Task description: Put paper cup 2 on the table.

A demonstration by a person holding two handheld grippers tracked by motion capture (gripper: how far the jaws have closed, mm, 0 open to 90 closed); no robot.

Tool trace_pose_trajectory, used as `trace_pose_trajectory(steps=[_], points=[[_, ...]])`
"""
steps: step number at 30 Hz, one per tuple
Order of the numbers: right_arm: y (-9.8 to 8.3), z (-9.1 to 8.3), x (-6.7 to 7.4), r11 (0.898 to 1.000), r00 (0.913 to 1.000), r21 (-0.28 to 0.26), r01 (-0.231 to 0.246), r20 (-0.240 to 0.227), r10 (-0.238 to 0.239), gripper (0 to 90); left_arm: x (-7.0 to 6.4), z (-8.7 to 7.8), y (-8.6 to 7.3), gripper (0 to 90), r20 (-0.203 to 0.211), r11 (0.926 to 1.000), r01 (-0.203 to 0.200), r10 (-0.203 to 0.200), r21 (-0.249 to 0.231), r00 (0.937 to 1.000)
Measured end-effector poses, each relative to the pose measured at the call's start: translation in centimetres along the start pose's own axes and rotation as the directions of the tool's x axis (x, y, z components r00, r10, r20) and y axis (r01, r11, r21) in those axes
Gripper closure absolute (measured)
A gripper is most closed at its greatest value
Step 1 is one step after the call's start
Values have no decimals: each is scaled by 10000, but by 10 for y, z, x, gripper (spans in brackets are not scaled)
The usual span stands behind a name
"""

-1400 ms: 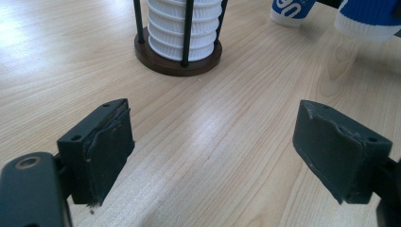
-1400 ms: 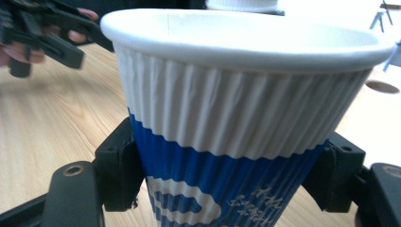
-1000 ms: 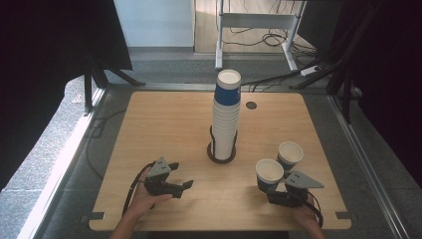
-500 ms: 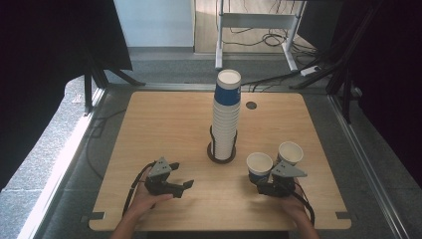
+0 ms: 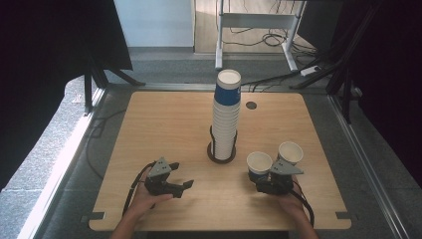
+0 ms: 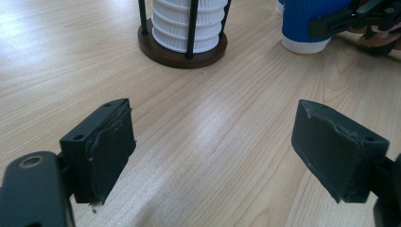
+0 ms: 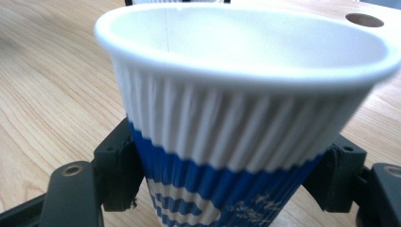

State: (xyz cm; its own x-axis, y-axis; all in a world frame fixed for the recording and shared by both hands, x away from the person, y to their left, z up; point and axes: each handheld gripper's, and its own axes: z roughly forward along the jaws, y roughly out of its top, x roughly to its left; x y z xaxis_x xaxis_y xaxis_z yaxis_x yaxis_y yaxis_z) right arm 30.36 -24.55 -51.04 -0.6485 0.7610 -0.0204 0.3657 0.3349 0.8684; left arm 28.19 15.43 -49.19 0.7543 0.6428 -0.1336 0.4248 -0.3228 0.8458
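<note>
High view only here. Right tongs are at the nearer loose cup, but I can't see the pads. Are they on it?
Observer: Yes. In the right gripper view the right tongs have a pad against each side of the cup, low on its blue band. The jaws have just eased open slightly.
Operator: Is it off the table?
Observer: No. The left gripper view shows its base flat on the table.
Operator: Left tongs?
Observer: The left tongs are open with just bare wood between the pads, and they point toward the stack holder.
</note>
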Motion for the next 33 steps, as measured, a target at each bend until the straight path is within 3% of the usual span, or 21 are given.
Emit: trace_pose_trajectory(steps=[14, 18, 21, 33], points=[[-3, 0, -3, 9997, 9998, 258, -24, 210, 19, 238, 0, -1, -1, 141, -5, 10000, 15, -15, 19, 10000], [-4, 0, -6, 9991, 9994, 290, -310, 169, 305, 149, -1, -2, -1, 140, 9, 10000, 36, -36, -31, 10000], [-4, -1, -6, 9990, 9993, 298, -344, 170, 339, 135, 0, -3, 0, 140, 10, 9999, 90, -90, -85, 10000], [-8, -32, 2, 9969, 9976, -412, -669, 149, 676, 114, -1, -7, 0, 140, -37, 9998, 75, -76, -190, 10000]])
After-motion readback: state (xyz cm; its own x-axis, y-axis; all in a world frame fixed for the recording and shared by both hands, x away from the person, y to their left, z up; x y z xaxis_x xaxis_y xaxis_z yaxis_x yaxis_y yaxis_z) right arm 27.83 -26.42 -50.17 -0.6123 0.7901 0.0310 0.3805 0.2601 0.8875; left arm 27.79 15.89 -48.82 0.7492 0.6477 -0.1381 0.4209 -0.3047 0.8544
